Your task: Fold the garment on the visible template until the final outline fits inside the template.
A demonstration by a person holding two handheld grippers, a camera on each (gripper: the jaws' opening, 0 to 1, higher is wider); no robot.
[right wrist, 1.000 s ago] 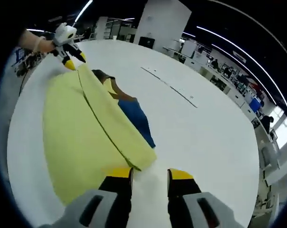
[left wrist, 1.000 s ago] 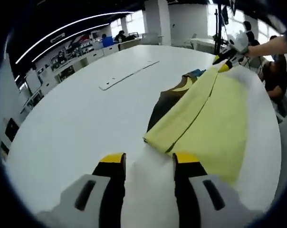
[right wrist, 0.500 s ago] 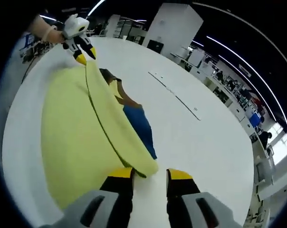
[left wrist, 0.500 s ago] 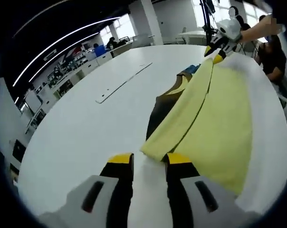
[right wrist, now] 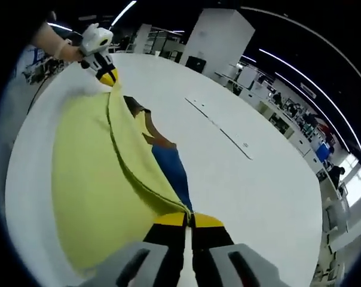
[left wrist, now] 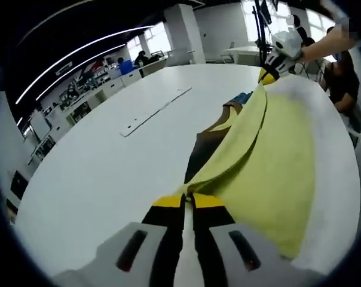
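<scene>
Both tongs (left wrist: 187, 201) now clamp garment (left wrist: 276, 161) (corners).

Bright even light comes from long ceiling lamps (left wrist: 79, 51) and windows (right wrist: 355, 174), the white table (left wrist: 103, 173) glares slightly, and edges bend and blur.

1 garment (left wrist: 270, 161), 2 claws (left wrist: 188, 201), 1 table (left wrist: 109, 161)

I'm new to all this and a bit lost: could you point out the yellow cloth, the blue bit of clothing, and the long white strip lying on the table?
Yellow cloth (right wrist: 94, 191), right gripper view, its broad flat middle.
Blue clothing (right wrist: 171, 170), right gripper view, the exposed panel beside the yellow fold.
White strip (left wrist: 153, 112), left gripper view, midway along it.
</scene>
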